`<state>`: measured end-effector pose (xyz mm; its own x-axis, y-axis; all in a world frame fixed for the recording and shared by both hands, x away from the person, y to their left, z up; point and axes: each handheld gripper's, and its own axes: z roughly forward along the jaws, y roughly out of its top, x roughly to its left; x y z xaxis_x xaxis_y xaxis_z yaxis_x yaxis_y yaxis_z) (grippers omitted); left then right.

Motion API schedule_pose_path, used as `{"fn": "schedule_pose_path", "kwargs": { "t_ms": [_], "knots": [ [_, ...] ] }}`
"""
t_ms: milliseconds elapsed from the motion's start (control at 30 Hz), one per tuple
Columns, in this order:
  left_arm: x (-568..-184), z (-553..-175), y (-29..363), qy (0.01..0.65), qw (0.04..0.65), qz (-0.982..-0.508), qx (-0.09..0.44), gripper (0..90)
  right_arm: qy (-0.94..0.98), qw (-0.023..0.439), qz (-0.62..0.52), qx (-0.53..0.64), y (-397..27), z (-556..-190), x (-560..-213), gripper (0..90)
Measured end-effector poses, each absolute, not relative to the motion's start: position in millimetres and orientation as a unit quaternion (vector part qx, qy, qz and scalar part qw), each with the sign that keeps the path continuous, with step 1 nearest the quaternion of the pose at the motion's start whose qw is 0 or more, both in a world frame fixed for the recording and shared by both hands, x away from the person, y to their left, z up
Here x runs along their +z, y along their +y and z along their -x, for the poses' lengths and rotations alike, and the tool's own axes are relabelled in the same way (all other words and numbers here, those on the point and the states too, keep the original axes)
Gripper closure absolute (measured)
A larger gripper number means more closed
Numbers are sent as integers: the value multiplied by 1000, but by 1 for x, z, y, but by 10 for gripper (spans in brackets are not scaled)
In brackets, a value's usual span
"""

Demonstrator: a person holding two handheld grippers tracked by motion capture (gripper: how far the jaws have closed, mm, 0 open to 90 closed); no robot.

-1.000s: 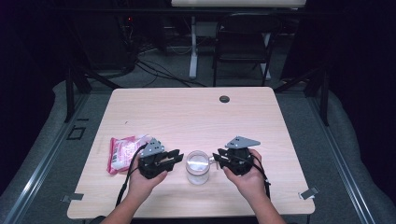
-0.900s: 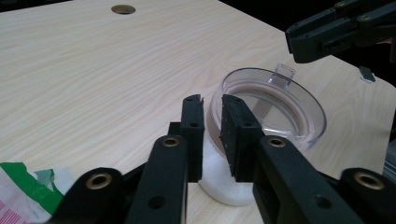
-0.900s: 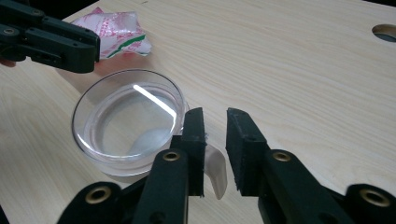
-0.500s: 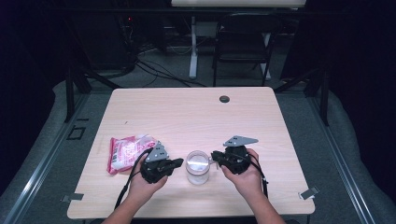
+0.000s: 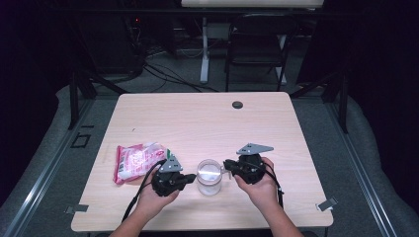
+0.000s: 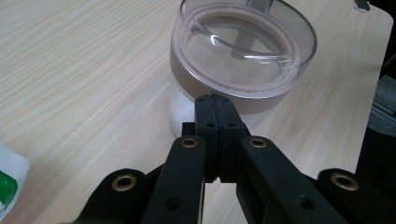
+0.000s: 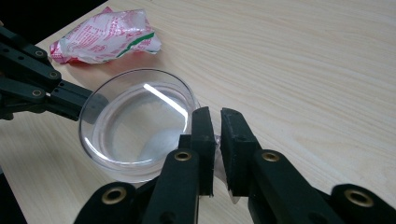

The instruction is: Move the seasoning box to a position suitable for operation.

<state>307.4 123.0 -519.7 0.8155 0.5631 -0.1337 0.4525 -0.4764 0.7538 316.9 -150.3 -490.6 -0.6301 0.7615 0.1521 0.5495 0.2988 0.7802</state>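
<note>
A clear plastic jar (image 5: 209, 176) with a transparent lid stands upright near the table's (image 5: 207, 118) front edge, between the two grippers. The left gripper (image 6: 216, 122) has its jaws pressed fully together with nothing between them; their tips sit against the jar's side, just under the lid's rim. The right gripper (image 7: 215, 135) comes in from the opposite side, its jaws having just been closing, and they now pinch a small clear tab or handle (hard to make out exactly) on the jar's edge. So the jar lies straight ahead of both sets of jaws, its axis vertical, equally near to either hand. A crumpled red-and-white packet (image 5: 136, 161) lies on the table beyond the left gripper, apart from the jar.
</note>
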Motion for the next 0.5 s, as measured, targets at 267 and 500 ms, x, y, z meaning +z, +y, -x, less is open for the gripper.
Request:
{"fn": "schedule_pose_path", "kwargs": {
  "t_ms": [267,500],
  "knots": [
    [-516,-306,125,298,431,-849,67,900,795,125,-412,427,-150,-317,-491,842],
    [-511,-305,128,300,453,-837,63,900,790,129,-416,432,-149,-316,-492,838]
  ]
}}
